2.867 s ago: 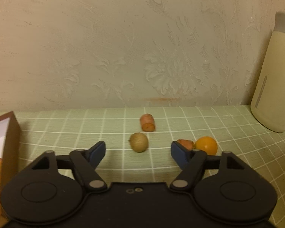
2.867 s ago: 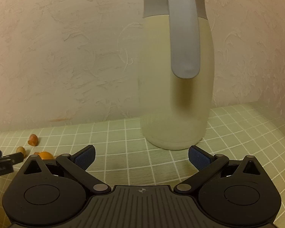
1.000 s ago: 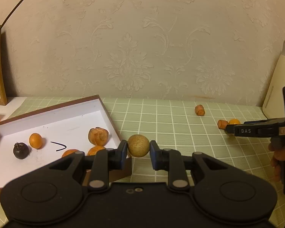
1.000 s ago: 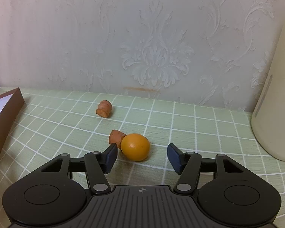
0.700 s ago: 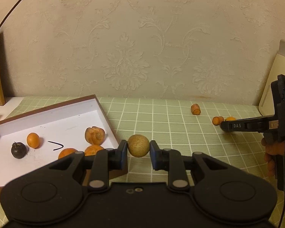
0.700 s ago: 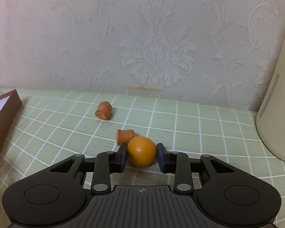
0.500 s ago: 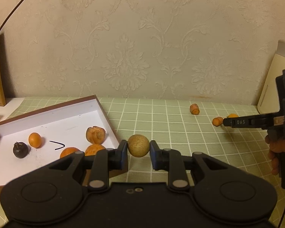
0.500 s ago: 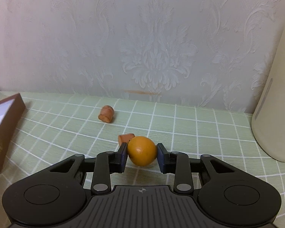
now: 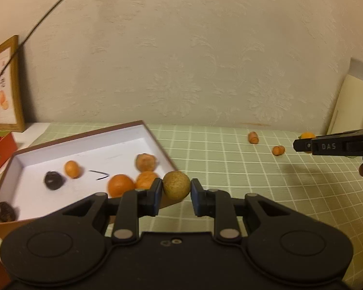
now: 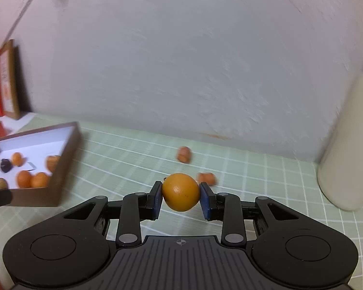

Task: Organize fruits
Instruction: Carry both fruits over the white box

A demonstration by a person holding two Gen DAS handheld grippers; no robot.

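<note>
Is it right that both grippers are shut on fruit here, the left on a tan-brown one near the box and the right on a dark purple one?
Not quite. The right gripper is shut on an orange fruit, not a dark purple one, as the right wrist view shows. The rest holds: the left gripper is shut on the tan-brown fruit near the box.

Left hand-held gripper [image 9: 176,196] clamped on brown fruit [image 9: 176,187]; right hand-held gripper [image 10: 181,198] clamped on orange fruit [image 10: 181,192].

brown-green round fruit [image 9: 176,187]: clamped between gripper pads, at box [image 9: 155,137] corner. orange fruit [image 10: 181,191]: clamped, lifted. two orange pieces [image 10: 184,154] [image 10: 207,178]: on tablecloth. box: orange and dark fruits inside.
</note>
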